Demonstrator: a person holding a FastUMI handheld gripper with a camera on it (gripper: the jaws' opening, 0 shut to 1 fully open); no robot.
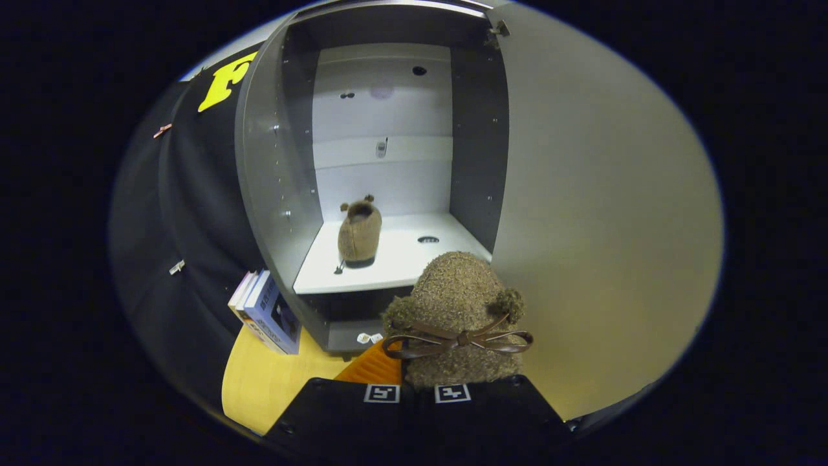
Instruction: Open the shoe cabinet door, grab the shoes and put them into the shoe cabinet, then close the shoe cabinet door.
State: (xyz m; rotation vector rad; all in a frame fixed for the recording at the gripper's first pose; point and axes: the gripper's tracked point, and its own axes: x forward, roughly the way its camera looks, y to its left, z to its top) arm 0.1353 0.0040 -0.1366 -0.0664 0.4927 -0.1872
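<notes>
Here, gripper (417,393) clamped on fuzzy brown shoe (459,304) with leather bow, matching shoe (359,233) inside open cabinet (388,259).

Tool (417,393), bottom centre: black, w/ two white square tags printed in black block patterns. Shoe in tool (460,310), just above: speckled brown, fuzzy, w/ dark brown bow and two brown pompoms. Second shoe (359,231), mid-frame on cabinet shelf (401,259): same brown, dark opening. Shelf white; cabinet back panel (381,129) white/pale grey; cabinet side walls (479,142) dark grey. Open door (601,213), right: pale grey, shading to yellowish lower down. Worktop (265,382), lower left: yellow wood tone. Books (268,310) beside cabinet: blue covers, white edges. Orange ribbed patch (375,369) by tool.
</notes>
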